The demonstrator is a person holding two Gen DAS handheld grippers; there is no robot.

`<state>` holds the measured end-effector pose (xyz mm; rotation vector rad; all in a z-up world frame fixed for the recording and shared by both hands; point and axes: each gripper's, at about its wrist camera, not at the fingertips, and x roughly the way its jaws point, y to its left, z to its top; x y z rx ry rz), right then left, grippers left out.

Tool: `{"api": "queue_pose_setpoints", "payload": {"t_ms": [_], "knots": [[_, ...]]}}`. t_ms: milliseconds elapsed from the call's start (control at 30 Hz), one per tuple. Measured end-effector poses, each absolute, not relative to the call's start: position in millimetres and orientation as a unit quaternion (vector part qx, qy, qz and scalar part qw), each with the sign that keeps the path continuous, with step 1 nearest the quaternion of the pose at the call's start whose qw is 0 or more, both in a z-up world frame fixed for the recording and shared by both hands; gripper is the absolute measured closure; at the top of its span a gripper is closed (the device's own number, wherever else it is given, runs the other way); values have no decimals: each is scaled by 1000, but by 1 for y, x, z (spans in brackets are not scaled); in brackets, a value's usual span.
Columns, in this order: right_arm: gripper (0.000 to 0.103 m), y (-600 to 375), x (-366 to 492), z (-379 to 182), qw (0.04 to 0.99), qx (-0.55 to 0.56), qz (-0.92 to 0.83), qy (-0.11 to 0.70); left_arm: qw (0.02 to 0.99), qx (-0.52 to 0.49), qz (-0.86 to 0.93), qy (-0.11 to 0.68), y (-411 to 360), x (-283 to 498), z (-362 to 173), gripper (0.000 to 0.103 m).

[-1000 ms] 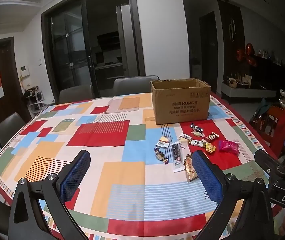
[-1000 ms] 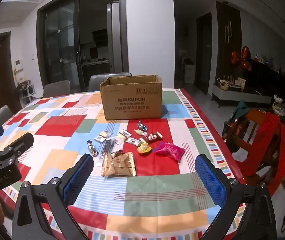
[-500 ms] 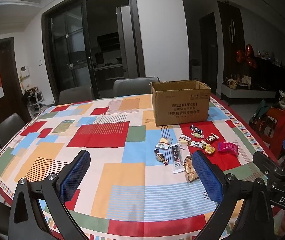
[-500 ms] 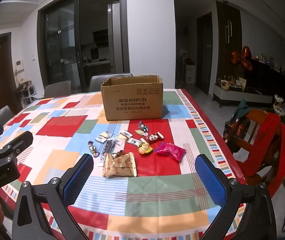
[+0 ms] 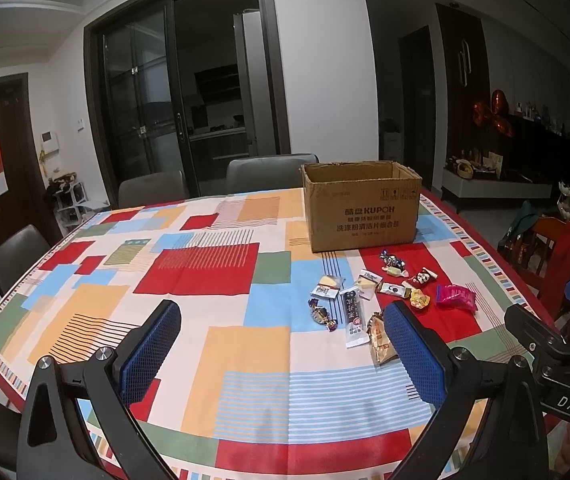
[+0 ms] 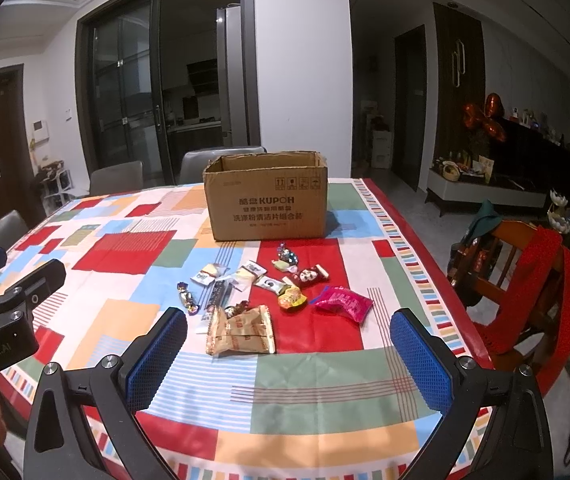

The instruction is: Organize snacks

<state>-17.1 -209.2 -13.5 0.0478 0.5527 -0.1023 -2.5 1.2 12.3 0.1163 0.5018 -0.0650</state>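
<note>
While the left gripper (image 5: 281,354) hides part of the tan packet (image 6: 241,330), box (image 6: 265,196) interior unseen, both grippers' jaws spread, right gripper (image 6: 289,360) empty.

Near strip of surface (image 6: 325,392) bare, open approach to snack cluster (image 6: 261,292) from near side. Cardboard box (image 6: 267,200) blocks far side, open-topped. Wooden chair (image 6: 525,280) crowds right edge. Left half bare.

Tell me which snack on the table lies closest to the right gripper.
The tan crinkled packet, the largest wrapper, at the near edge of the pile. It lies just ahead of the open right gripper; every other snack sits farther back toward the cardboard box.
</note>
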Motion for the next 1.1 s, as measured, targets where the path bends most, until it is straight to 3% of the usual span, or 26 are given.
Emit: {"api": "queue_pose_setpoints", "payload": {"t_ms": [1100], "knots": [[0, -206, -14, -14, 961, 24, -50, 272, 966, 55, -30, 251, 3, -3, 6, 0]]}}
